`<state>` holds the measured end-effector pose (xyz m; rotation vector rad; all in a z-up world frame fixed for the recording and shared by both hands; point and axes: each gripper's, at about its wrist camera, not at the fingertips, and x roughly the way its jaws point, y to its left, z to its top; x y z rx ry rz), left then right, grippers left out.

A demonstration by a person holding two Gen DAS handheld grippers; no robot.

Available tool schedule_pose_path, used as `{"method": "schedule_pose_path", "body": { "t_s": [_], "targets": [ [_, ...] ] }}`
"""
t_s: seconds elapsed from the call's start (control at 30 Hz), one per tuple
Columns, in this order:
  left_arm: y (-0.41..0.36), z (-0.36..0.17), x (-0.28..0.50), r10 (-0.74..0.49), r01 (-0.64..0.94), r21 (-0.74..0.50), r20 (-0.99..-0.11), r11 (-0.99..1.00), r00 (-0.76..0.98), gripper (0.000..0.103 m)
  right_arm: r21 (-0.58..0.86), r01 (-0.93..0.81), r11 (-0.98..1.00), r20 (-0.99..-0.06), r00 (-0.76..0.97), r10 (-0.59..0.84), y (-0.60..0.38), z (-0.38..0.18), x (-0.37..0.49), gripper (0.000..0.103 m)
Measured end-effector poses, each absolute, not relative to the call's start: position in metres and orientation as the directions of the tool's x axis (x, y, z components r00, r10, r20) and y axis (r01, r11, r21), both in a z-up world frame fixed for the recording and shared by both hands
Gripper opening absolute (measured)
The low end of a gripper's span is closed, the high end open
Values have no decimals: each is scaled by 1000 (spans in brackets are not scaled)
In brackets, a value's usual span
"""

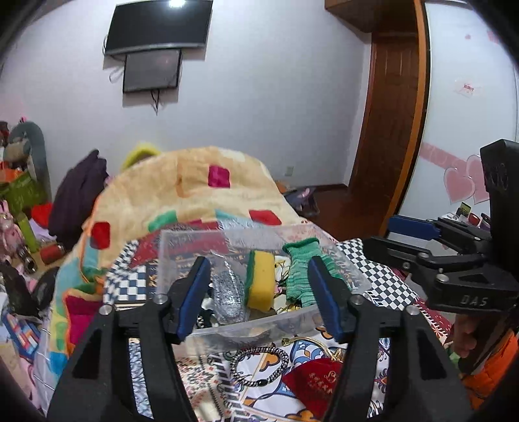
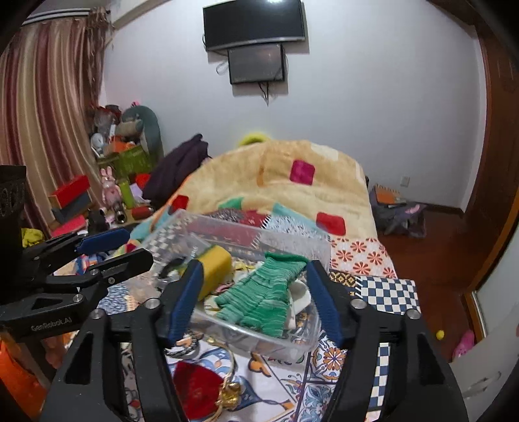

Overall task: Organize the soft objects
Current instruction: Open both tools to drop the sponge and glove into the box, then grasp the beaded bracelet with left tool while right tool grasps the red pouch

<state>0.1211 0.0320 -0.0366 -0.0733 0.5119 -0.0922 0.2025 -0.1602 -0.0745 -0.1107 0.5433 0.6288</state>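
Note:
A clear plastic box sits on the patterned bed cover. In it lie a yellow-green sponge, a green knitted glove and a silver scouring pad. My left gripper is open and empty, just in front of the box; it also shows in the right wrist view. My right gripper is open and empty over the box's near edge; it also shows in the left wrist view. A red pouch and a black-white bracelet lie in front of the box.
A folded beige blanket with coloured squares lies behind the box. A cluttered side table stands at the left. A wooden door and wood floor are at the right. A TV hangs on the wall.

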Motion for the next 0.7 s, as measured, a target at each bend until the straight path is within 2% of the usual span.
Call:
{"method": "schedule_pose_path", "body": {
  "t_s": [0.2,0.53,0.57,0.7],
  "targets": [
    [38,-39,99,-79,51,-71,-490,996,868,74,50,-612,789,-514,662,545,-159,-75,180,78],
    [54,-106,99,-66,-1,-101,-654,995,754,74,46,-639,767,-681,542,492,-143,-145,174,78],
    [54,-113,100,-60,-7,-98,-667,995,743,73,65,-640,765,-699,518,493,-142,-153,175,78],
    [54,-134,110,-57,-13,-91,-720,996,691,54,98,-645,758,-752,451,481,-135,-177,180,78]
  ]
}}
